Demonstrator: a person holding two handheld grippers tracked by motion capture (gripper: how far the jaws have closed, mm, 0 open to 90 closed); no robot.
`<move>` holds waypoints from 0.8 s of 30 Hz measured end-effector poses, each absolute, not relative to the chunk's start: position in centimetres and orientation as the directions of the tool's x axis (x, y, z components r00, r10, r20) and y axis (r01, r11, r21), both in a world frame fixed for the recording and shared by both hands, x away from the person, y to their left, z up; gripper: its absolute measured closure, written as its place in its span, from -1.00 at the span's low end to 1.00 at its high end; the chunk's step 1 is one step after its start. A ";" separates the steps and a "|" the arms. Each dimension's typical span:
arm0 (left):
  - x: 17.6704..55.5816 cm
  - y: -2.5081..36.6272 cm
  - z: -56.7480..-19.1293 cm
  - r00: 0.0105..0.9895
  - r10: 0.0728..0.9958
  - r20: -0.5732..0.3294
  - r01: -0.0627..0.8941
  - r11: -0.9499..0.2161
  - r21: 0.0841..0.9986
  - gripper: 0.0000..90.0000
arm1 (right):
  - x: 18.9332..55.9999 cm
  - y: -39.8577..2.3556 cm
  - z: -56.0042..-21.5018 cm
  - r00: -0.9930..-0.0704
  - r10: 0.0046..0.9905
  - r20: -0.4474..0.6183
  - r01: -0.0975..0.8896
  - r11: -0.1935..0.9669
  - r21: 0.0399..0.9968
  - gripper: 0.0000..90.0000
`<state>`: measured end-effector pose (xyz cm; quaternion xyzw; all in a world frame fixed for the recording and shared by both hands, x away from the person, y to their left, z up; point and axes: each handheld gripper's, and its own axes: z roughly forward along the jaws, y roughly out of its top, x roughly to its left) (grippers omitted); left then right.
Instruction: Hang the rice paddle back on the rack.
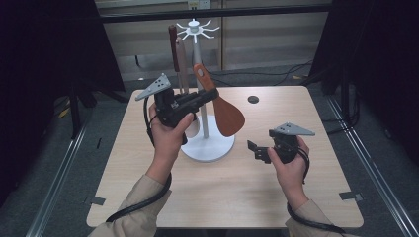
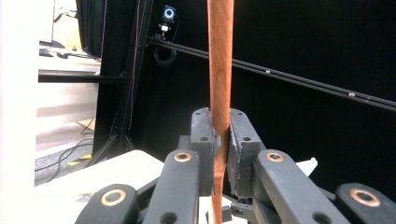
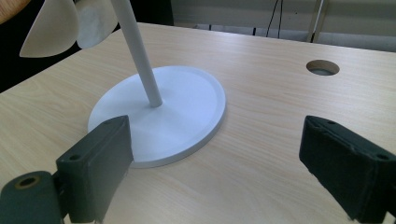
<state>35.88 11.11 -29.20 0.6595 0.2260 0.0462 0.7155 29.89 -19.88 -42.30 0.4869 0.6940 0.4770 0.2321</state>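
Observation:
A white utensil stand (image 1: 201,98) with a round base (image 3: 187,107) rises in the middle of the table, hooks at its top (image 1: 194,28). Two utensils hang from it on the left, one dark-handled (image 1: 173,47) and one pale (image 1: 182,61). My left gripper (image 1: 211,95) is held up beside the pole, shut on the handle of a brown wooden spatula (image 1: 228,116); the handle (image 2: 219,70) runs upright between the pads. The spatula's blade hangs to the right of the pole. My right gripper (image 1: 253,149) rests low near the base, open, with nothing between its fingers (image 3: 95,172).
The light wooden table (image 1: 237,192) has a round cable hole (image 1: 253,99) at the back right. Pale utensil heads (image 3: 51,28) hang above the base's left side. Black stands and curtains surround the table.

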 end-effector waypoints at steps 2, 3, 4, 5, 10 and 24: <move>36.0 11.1 -29.1 0.893 0.364 -0.265 0.234 0.128 0.964 0.84 | 29.9 -20.0 -42.3 -0.417 0.898 0.143 0.453 0.069 0.889 -0.80; 36.1 11.2 -29.1 0.894 0.366 -0.259 0.229 0.123 0.966 0.84 | 29.9 -20.0 -42.3 -0.416 0.898 0.143 0.453 0.069 0.889 -0.79; 36.1 11.1 -29.1 0.892 0.367 -0.264 0.233 0.129 0.964 0.84 | 29.9 -20.0 -42.3 -0.418 0.897 0.143 0.453 0.070 0.889 -0.80; 36.2 11.2 -29.0 0.892 0.367 -0.264 0.233 0.129 0.964 0.84 | 29.9 -20.0 -42.3 -0.417 0.897 0.144 0.454 0.068 0.889 -0.80; 36.4 11.3 -28.6 0.892 0.370 -0.261 0.225 0.137 0.965 0.84 | 29.9 -20.0 -42.3 -0.417 0.897 0.144 0.457 0.070 0.887 -0.79; 37.2 11.2 -27.2 0.893 0.376 -0.249 0.211 0.140 0.967 0.84 | 29.9 -20.0 -42.2 -0.424 0.894 0.147 0.453 0.069 0.889 -0.79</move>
